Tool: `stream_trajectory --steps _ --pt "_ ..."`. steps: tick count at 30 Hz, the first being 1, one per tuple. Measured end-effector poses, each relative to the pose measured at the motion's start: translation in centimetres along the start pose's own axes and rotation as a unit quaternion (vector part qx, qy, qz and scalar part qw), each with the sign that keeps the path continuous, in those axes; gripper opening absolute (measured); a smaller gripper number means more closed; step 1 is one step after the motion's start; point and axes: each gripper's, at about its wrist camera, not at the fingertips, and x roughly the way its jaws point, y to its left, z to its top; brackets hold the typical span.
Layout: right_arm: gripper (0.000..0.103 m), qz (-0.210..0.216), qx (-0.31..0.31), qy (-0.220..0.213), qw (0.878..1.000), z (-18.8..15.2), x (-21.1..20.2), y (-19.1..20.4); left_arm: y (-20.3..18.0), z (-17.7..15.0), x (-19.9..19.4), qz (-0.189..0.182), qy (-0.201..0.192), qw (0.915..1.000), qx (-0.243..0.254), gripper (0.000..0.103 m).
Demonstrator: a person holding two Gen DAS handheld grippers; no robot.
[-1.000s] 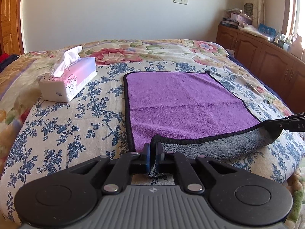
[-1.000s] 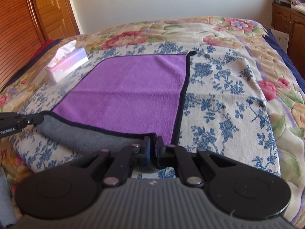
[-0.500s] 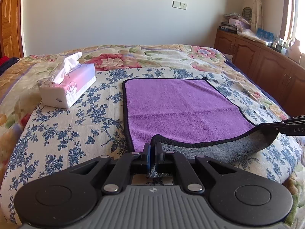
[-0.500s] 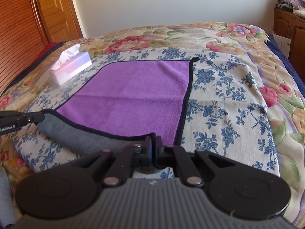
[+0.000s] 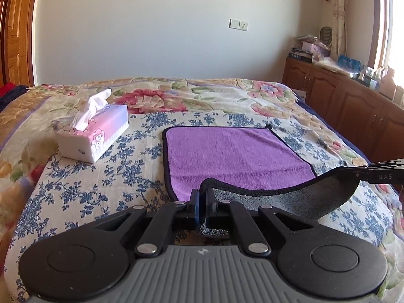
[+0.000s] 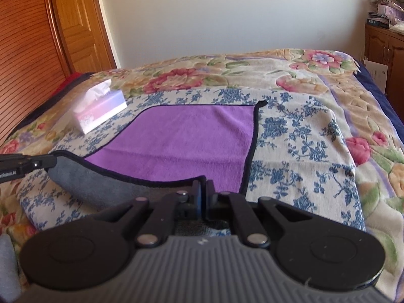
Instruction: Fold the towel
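A purple towel [image 5: 234,156] with black trim and a grey underside lies on the flowered bed [image 5: 75,189]. It also shows in the right wrist view [image 6: 181,146]. My left gripper [image 5: 202,202] is shut on the towel's near left corner. My right gripper [image 6: 203,197] is shut on the near right corner. Both corners are lifted, so the near edge curls up and shows the grey underside [image 5: 315,202]. The right gripper's fingers [image 5: 378,170] show at the right edge of the left wrist view. The left gripper's fingers [image 6: 25,164] show at the left edge of the right wrist view.
A pink and white tissue box [image 5: 93,136] stands on the bed left of the towel, also in the right wrist view [image 6: 101,111]. Wooden cabinets [image 5: 353,106] with clutter line the right wall. A wooden door [image 6: 73,25] stands at the left.
Both grippers have risen and moved forward with the towel's near corners. The near edge has lifted higher and more grey underside shows.
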Motion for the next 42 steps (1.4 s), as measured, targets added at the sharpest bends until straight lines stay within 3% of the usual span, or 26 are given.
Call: stream_trajectory --steps 22,42 --pt "0.004 0.006 -0.005 -0.043 0.999 2.5 1.3 -0.6 0.3 2.4 2.4 0.003 -0.019 0.9998 -0.003 0.005" --pt "0.004 -0.001 -0.001 -0.055 0.998 3.7 3.4 -1.8 0.4 3.2 5.3 0.019 -0.006 0.9998 0.005 0.005"
